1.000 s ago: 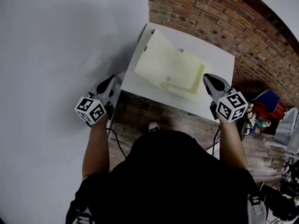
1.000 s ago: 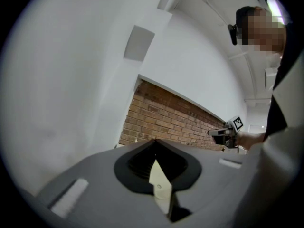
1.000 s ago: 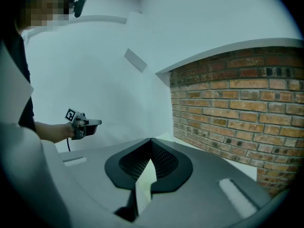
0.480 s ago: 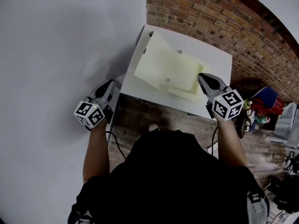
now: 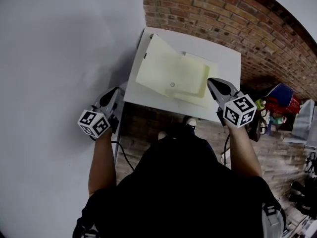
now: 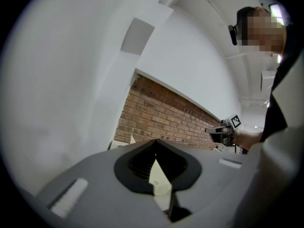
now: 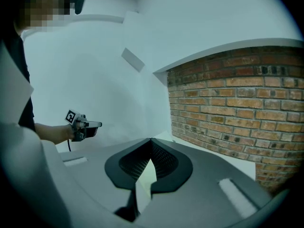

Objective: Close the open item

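Observation:
A pale yellow flat case (image 5: 171,73) lies open on a small white table (image 5: 225,63). Its left flap is tilted up and a small round snap shows near its front edge. My left gripper (image 5: 114,91) is shut and empty, off the table's near left corner and clear of the case. My right gripper (image 5: 211,82) is shut and empty too, with its tip beside the case's right front corner; I cannot tell whether it touches. In the left gripper view the closed tips (image 6: 156,140) point toward the table, and the right gripper (image 6: 221,130) shows beyond. The right gripper view looks over its own closed tips (image 7: 151,139).
A brick wall (image 5: 237,19) runs behind the table and a white wall (image 5: 59,48) stands at the left. Red and blue items (image 5: 278,103) clutter the wooden floor at the right. A cable (image 5: 124,155) hangs below the left gripper.
The head view has slid a little, so the table sits slightly more to the left. Neither gripper has visibly moved against the table, and both stay shut.

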`<state>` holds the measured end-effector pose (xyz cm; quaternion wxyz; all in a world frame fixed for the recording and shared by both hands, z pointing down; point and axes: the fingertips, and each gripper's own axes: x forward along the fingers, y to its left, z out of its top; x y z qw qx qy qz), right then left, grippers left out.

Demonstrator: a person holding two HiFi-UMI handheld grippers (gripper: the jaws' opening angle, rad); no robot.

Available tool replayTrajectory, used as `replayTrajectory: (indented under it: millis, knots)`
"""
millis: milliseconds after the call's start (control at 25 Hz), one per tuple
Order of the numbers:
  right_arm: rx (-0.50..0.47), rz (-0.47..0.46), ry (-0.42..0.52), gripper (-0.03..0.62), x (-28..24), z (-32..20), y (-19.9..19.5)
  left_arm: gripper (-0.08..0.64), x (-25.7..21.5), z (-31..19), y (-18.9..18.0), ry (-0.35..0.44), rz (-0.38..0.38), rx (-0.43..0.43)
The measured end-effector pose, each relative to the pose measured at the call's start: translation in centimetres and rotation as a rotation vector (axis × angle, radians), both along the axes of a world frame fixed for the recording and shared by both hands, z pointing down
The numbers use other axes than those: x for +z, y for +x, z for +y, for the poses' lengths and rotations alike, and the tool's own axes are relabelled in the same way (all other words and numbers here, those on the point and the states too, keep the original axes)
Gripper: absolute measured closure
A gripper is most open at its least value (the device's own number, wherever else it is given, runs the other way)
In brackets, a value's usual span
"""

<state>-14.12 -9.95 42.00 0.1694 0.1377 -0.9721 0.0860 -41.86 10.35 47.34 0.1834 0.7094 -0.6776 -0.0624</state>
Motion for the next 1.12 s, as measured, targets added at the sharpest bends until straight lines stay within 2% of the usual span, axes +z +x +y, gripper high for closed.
replayTrajectory:
  millis: [240,1120]
  knots:
    - [-0.001,-0.016,0.005,0.591,-0.2,-1.5,0.7,0.557,-0.4,-0.9,0.4,0.009,-0.003,-0.018]
    - [-0.062,-0.035,-0.014,0.591,0.1,-6.3,1.8,0.555,0.7,-3.6,2.6,-0.054,-0.009,-0.081]
